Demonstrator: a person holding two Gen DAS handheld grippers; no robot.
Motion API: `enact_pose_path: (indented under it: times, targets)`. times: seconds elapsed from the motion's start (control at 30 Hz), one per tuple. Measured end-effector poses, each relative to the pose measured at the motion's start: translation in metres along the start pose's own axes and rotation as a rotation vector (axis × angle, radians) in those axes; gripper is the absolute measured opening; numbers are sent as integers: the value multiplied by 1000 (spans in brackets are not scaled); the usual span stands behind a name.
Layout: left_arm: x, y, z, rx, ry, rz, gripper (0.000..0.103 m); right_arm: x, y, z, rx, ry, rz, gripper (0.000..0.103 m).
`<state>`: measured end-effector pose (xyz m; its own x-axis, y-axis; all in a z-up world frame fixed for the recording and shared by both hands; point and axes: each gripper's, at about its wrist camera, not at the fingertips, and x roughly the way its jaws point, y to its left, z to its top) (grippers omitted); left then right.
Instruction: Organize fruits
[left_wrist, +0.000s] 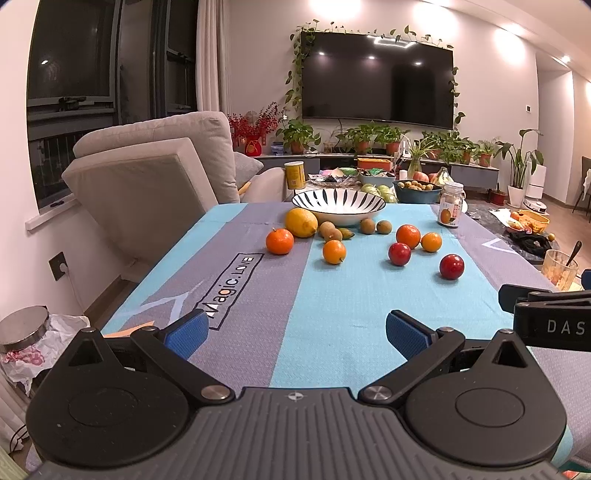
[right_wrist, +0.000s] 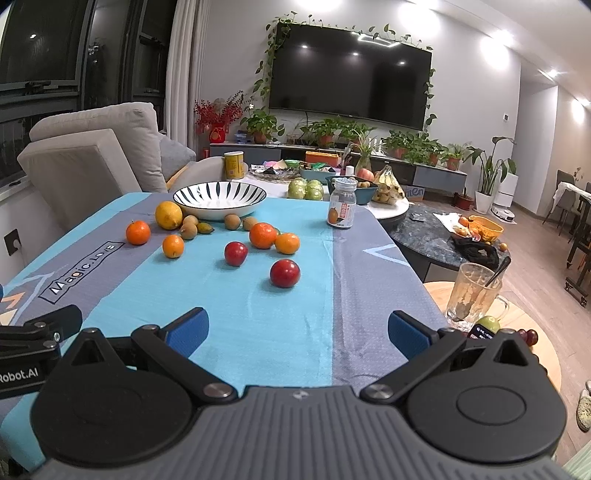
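A white bowl with black stripes (left_wrist: 338, 206) (right_wrist: 219, 199) stands empty at the far end of the blue and grey tablecloth. In front of it lie a yellow lemon (left_wrist: 301, 222) (right_wrist: 168, 215), several oranges (left_wrist: 280, 241) (right_wrist: 263, 235), two red plums (left_wrist: 451, 267) (right_wrist: 284, 273) and several small brown fruits (left_wrist: 330, 232) (right_wrist: 232, 222). My left gripper (left_wrist: 295, 334) is open and empty over the near table edge, well short of the fruit. My right gripper (right_wrist: 297, 332) is open and empty too, nearer the table's right side.
A small labelled jar (left_wrist: 451, 208) (right_wrist: 342, 206) stands at the far right of the cloth. A glass mug with a spoon (right_wrist: 472, 295) sits on a round wooden stool to the right. A grey sofa (left_wrist: 147, 177) is to the left. A cluttered coffee table lies beyond.
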<state>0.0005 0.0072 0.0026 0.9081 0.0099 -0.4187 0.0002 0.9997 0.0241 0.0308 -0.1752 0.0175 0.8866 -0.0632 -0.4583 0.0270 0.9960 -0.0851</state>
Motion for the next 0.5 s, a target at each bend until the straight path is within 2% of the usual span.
enact_pose_path:
  times: [0.5]
  targets:
    - [11, 8, 0, -26, 15, 4, 103, 9, -4, -3, 23, -2, 9, 62]
